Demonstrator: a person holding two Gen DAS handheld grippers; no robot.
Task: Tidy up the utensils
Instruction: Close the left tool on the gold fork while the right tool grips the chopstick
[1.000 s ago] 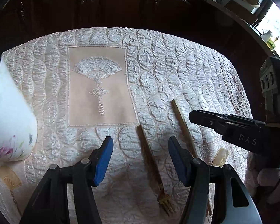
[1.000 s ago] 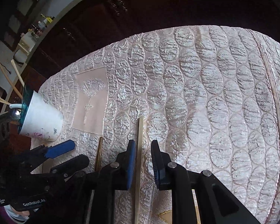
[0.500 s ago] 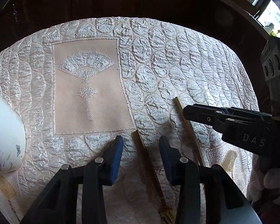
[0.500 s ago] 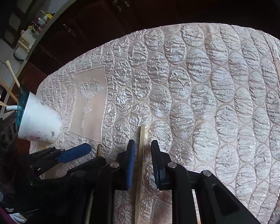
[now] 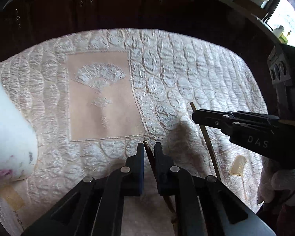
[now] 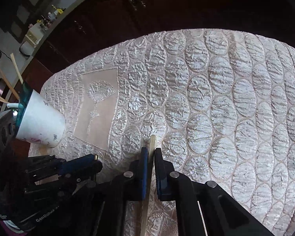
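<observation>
My left gripper (image 5: 149,147) is shut on the dark handle of a small gold fork (image 5: 150,157); its tines are hidden under the fingers. My right gripper (image 6: 151,152) is shut on a pale wooden chopstick (image 6: 152,140), which also shows in the left wrist view (image 5: 205,135) beside the right gripper's black body (image 5: 245,126). A white flowered cup (image 6: 41,124) with a teal inside stands at the left, with several chopsticks (image 6: 16,71) and a spoon in it. The cup's wall shows in the left wrist view (image 5: 7,137).
A quilted cream cloth (image 6: 216,108) covers the table, with a flat beige fan-embroidered panel (image 5: 102,98) left of middle. Dark wooden cabinets (image 5: 127,4) stand behind the far edge. The cloth drops away at the right side.
My left gripper's jaws have closed from wide open onto the fork handle. My right gripper's jaws have narrowed onto the chopstick. Both views have shifted a little.
</observation>
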